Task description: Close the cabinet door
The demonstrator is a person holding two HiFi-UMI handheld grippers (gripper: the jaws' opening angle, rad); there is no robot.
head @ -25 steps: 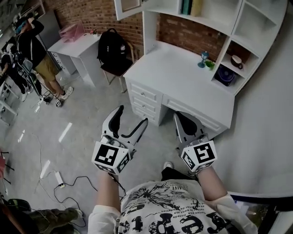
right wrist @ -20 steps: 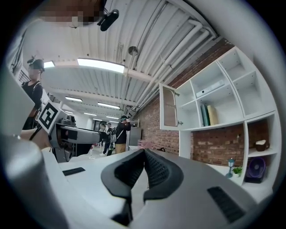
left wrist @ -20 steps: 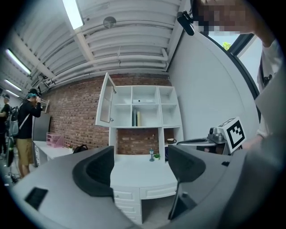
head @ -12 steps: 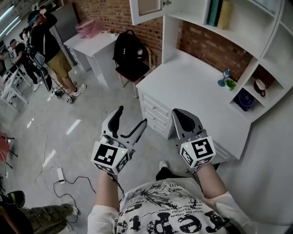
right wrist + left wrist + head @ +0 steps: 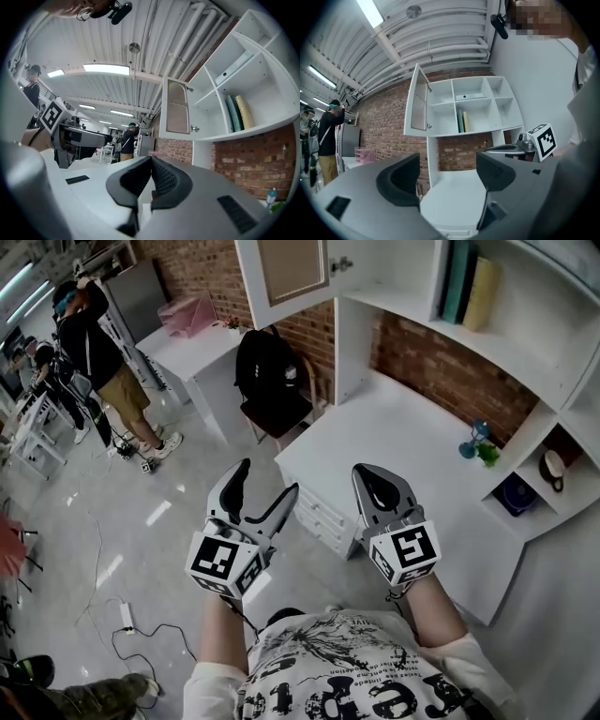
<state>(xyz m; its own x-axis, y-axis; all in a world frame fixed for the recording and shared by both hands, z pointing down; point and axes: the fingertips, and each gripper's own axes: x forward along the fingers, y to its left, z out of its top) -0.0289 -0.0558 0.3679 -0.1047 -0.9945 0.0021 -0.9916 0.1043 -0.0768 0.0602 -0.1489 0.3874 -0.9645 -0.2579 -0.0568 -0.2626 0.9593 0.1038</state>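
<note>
Cabinet door (image 5: 286, 273) is standing open at the far side, above the bench (image 5: 403, 442). Left claw (image 5: 269, 479) is hanging released, right claw (image 5: 373, 474) is clenching on nothing, both well apart from it.

Workshop room: red brick wall (image 5: 202, 268), pale glossy floor (image 5: 94, 521).
White table (image 5: 403, 456) under white shelving (image 5: 539, 310); smaller white table (image 5: 183, 341) at the wall, black backpack (image 5: 267, 367) on a chair alongside; ceiling strip lights (image 5: 107, 69) lit.
</note>
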